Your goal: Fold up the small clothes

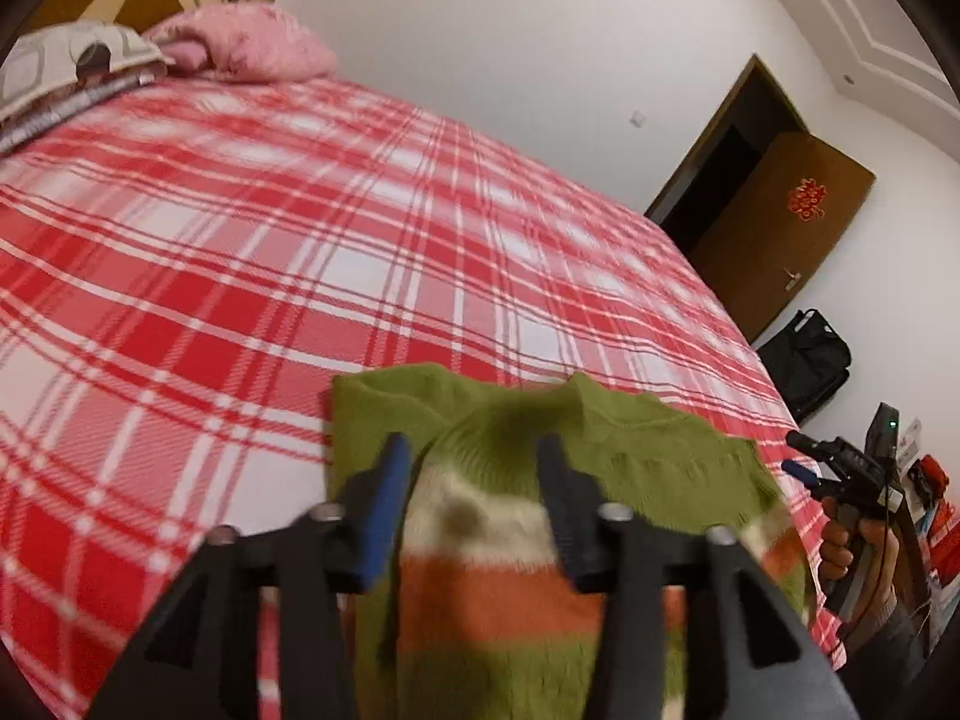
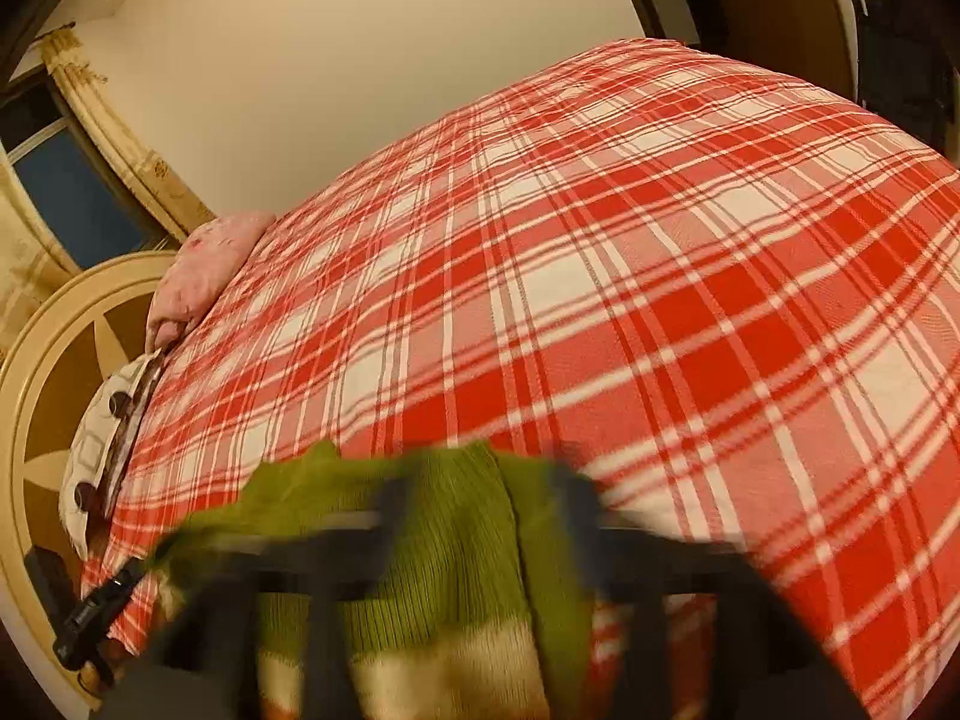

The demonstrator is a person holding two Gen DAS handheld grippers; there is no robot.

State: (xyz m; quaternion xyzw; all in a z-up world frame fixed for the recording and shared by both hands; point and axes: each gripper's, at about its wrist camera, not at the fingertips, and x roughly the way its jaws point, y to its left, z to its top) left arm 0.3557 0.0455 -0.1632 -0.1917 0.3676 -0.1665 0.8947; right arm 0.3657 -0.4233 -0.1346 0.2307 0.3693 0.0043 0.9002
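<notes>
A small knitted sweater (image 1: 660, 450), green with cream and orange stripes, lies near the front edge of a bed with a red and white plaid cover (image 1: 300, 240). My left gripper (image 1: 474, 468) is open, its blue-padded fingers (image 1: 384, 504) standing either side of the ribbed collar without pressing it. In the right wrist view the sweater (image 2: 456, 570) lies under my right gripper (image 2: 483, 498), which is blurred and open, with green knit showing between its fingers. A hand holds the right gripper (image 1: 791, 453) at the bed's right edge. The left gripper (image 2: 96, 618) shows at the lower left.
A pink pillow (image 1: 240, 48) and a folded patterned cloth (image 1: 66, 60) lie at the head of the bed by a round wooden headboard (image 2: 54, 372). A brown door (image 1: 780, 228) and a black bag (image 1: 810, 360) stand beyond the bed's right side.
</notes>
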